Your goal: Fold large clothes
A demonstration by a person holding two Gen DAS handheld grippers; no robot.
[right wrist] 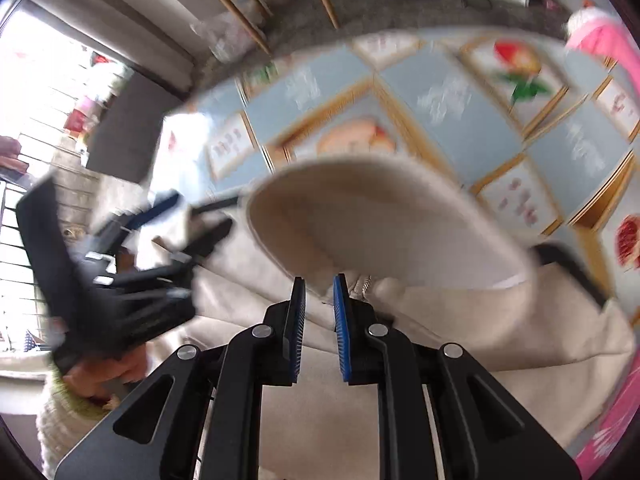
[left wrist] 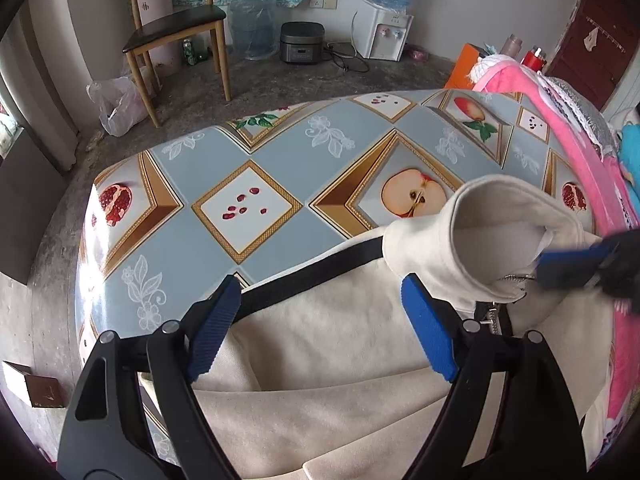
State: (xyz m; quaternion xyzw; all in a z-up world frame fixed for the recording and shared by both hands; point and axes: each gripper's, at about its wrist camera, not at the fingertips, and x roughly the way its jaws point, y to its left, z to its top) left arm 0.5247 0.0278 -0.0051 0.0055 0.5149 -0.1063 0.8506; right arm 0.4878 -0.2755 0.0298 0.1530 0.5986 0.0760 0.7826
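On table (left wrist: 248, 152): 1 cream jacket (left wrist: 320, 360) | left gripper (left wrist: 320, 316) spread; right gripper (right wrist: 319, 300) pinching collar (right wrist: 360, 216)

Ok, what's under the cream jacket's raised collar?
Under the collar the jacket lies on the fruit-print tablecloth, its zipper showing. The cloth beneath the jacket is hidden.

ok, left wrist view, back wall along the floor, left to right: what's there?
Wooden chair → empty water jug → rice cooker → water dispenser with a bottle on top.
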